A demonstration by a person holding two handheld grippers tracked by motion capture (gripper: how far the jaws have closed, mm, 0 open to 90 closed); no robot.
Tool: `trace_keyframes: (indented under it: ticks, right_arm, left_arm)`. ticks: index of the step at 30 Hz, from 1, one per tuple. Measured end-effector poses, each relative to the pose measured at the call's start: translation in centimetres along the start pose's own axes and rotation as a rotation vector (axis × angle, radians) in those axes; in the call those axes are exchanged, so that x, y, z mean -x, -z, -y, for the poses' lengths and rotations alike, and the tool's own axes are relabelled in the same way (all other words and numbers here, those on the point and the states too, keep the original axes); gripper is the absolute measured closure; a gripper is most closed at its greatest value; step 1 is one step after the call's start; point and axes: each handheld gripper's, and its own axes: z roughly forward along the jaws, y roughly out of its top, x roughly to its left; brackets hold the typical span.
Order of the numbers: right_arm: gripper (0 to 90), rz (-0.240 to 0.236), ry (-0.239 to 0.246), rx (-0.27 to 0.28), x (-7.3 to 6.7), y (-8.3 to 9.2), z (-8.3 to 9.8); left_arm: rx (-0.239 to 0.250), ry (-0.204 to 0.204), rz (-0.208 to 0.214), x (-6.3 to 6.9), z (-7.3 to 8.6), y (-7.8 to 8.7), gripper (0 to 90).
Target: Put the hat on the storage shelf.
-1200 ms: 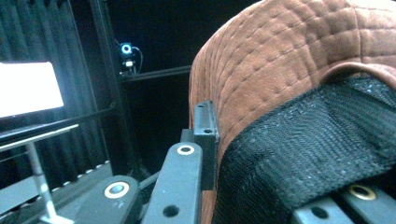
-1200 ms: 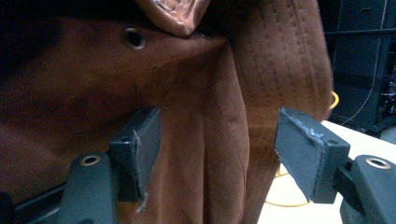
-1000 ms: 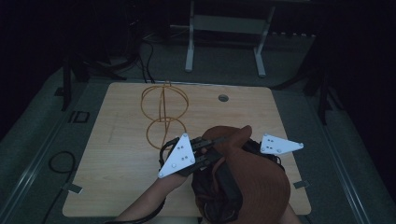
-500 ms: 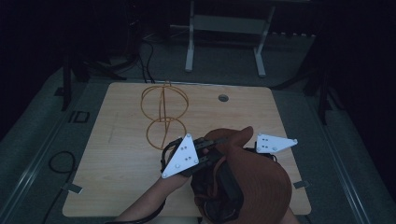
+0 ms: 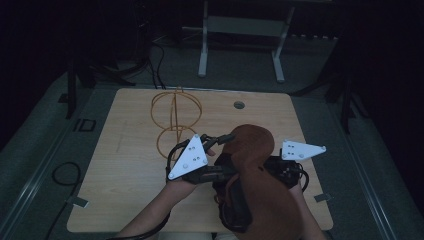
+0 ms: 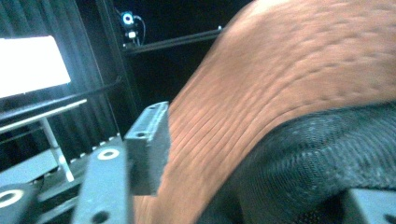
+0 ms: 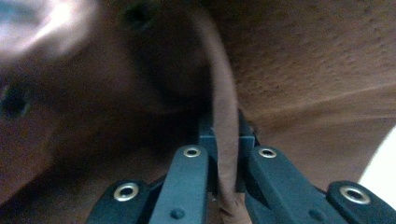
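At centre-right of the frame we hold a brown garment (image 5: 260, 165) off the table (image 5: 125, 165), the right gripper (image 7: 225, 154) pinching its edge, the left gripper's (image 5: 220, 142) jaws parted beside it. Seemingly early: the wire stand (image 5: 175, 120) at upper centre stands bare.

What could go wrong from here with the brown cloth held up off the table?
1. The right tongs pinch only a thin edge of the brown cloth; it could slip out if pulled.
2. The wire stand sits just beyond the left tongs; swinging the cloth forward may snag or tip it.
3. The cloth hides much of the near table, and a black mesh item lies under it, so whatever moves underneath can't be seen.
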Motion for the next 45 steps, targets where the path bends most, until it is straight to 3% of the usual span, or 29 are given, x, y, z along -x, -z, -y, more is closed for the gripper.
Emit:
trace_keyframes:
  ticks: [4, 8, 10, 12, 14, 21, 25, 27, 33, 38, 45]
  right_arm:
    - [88.3, 0.014, 0.004, 0.010, 0.2, 0.4, -0.1]
    - [88.3, 0.034, 0.005, 0.033, 0.3, 1.0, -0.3]
    - [88.3, 0.048, 0.010, 0.039, 0.3, 1.3, -0.5]
    - [88.3, 0.051, 0.007, 0.060, 0.5, 1.9, -0.7]
    - [88.3, 0.076, 0.007, 0.081, 0.7, 2.7, -1.0]
    - [88.2, 0.166, 0.001, 0.128, 2.0, 5.1, -1.7]
    - [88.2, 0.220, 0.002, 0.121, 3.2, 5.7, -2.1]
    - [88.2, 0.239, -0.005, 0.125, 3.8, 5.9, -2.3]
    - [88.2, 0.287, -0.014, 0.140, 5.5, 6.0, -3.1]
    - [88.1, 0.333, -0.004, 0.127, 6.8, 4.9, -4.3]
    - [88.1, 0.340, -0.013, 0.104, 8.8, 2.3, -6.0]
  left_arm:
    - [-0.013, 0.020, 0.001, -0.2, 0.2, 0.2, 35.3]
    - [-0.020, 0.022, -0.034, -0.5, 0.2, 0.8, 31.2]
    - [-0.027, 0.021, -0.077, -0.7, 0.3, 1.2, 29.7]
    - [-0.019, 0.050, -0.092, -1.3, 0.4, 1.7, 29.5]
    - [-0.020, 0.062, -0.122, -1.7, 0.6, 2.3, 28.8]
    - [-0.071, 0.068, -0.158, -2.3, 2.0, 4.2, 25.4]
    - [-0.123, 0.085, -0.174, -2.5, 3.4, 5.4, 15.2]
    - [-0.136, 0.094, -0.192, -2.6, 4.3, 6.0, 14.8]
    - [-0.214, 0.103, -0.279, -2.6, 7.0, 7.8, 3.5]
    - [-0.274, 0.109, -0.349, -2.1, 9.8, 9.8, 2.4]
    - [-0.291, 0.181, -0.402, -1.2, 13.5, 12.6, 2.4]
